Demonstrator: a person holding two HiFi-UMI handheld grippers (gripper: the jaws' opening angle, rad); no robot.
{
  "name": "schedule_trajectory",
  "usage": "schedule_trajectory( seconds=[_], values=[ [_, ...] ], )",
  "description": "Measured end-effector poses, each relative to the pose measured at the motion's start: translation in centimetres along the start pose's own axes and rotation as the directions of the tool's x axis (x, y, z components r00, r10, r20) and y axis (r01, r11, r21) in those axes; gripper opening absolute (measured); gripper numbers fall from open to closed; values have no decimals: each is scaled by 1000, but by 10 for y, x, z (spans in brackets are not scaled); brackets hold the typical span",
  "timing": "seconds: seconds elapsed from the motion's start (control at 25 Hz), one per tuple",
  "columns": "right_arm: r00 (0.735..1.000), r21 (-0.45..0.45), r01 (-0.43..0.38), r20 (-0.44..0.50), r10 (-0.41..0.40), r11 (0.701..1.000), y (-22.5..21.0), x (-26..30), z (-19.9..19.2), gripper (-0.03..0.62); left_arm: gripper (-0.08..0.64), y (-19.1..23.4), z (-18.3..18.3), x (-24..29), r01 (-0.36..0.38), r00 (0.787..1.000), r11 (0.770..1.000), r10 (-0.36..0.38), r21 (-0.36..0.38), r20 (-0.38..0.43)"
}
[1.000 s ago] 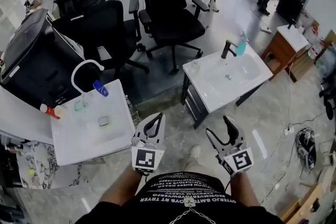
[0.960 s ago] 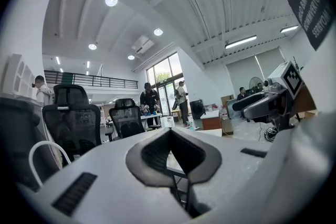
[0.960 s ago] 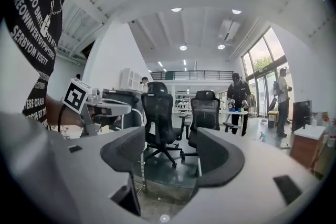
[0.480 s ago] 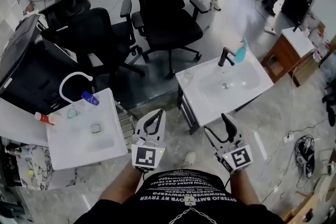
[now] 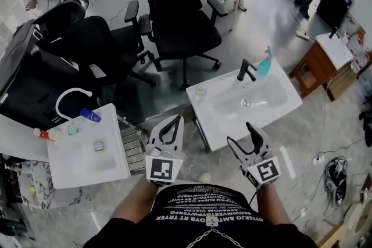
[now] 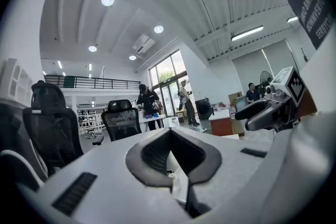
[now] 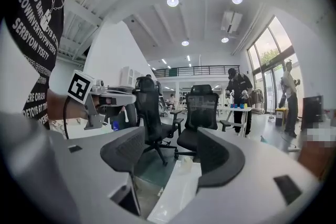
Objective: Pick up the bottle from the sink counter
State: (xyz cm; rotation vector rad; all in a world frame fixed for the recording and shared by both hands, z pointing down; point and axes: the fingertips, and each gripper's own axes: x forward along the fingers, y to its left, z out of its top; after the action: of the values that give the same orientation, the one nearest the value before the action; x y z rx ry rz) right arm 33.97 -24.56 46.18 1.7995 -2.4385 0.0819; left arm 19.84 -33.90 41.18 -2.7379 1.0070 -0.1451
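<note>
A teal bottle (image 5: 265,63) stands at the back of the white sink counter (image 5: 224,119), beside the black faucet (image 5: 246,69). A small clear container (image 5: 200,90) sits on the counter's far left corner and shows between the right jaws in the right gripper view (image 7: 187,162). My right gripper (image 5: 243,135) hovers open and empty in front of the counter's near edge, far short of the bottle. My left gripper (image 5: 172,125) is held left of the counter, jaw tips together, holding nothing. The right gripper view does not show the bottle clearly.
A second white sink unit (image 5: 110,168) stands at the left with a white arched faucet (image 5: 68,96), a blue bottle (image 5: 90,115) and a red-capped one (image 5: 42,133). Black office chairs (image 5: 177,20) stand behind. A wooden cabinet (image 5: 322,64) is at the right. People stand further back.
The sink counter has drawn closer to both grippers and shifted left in the head view. Both grippers keep their pose and jaw state.
</note>
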Motion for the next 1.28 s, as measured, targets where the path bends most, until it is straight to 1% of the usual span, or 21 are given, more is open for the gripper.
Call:
schedule_trajectory(
  seconds=[0.04,0.12,0.2,0.32,0.48,0.56,0.72,0.88,0.96,1.12,1.2,1.28],
  values=[
    [1000,-1,-2,-7,2,1000,-6,1,-4,288,2,-3,-1,4,1,1000,1000,-1,-2,-4],
    [1000,5,3,-31,-2,1000,-18,4,-15,288,2,-10,-8,8,3,999,1000,-4,-27,-38],
    [998,36,7,-57,-5,999,-28,7,-26,288,2,-12,-15,10,-2,998,999,-1,-47,-65],
    [998,98,-5,-66,12,995,-36,13,-42,288,2,-5,-20,11,-22,996,999,19,-42,-88],
    [995,120,-22,-98,34,993,-39,26,-65,288,2,10,-22,13,-48,995,998,44,-39,-93],
    [992,117,-44,-114,58,992,-37,36,-78,288,2,18,-25,19,-45,996,999,43,-24,-82],
    [984,92,-83,-153,96,992,-39,64,-105,290,2,29,-35,39,-33,995,999,29,-32,-97],
    [975,93,-82,-200,100,992,-47,98,-128,291,2,45,-35,66,-6,995,1000,3,-25,-96],
    [971,98,-84,-215,103,992,-52,117,-136,290,2,58,-41,79,5,995,1000,-6,-8,-104],
    [960,89,-98,-255,118,991,-61,158,-160,291,2,82,-56,106,-1,993,999,-3,-37,-118],
    [950,90,-100,-287,122,991,-67,178,-176,295,2,92,-66,119,1,991,999,-6,-37,-132],
    [940,102,-104,-315,131,989,-70,196,-190,298,2,103,-71,131,1,992,1000,-4,-28,-125]
  ],
)
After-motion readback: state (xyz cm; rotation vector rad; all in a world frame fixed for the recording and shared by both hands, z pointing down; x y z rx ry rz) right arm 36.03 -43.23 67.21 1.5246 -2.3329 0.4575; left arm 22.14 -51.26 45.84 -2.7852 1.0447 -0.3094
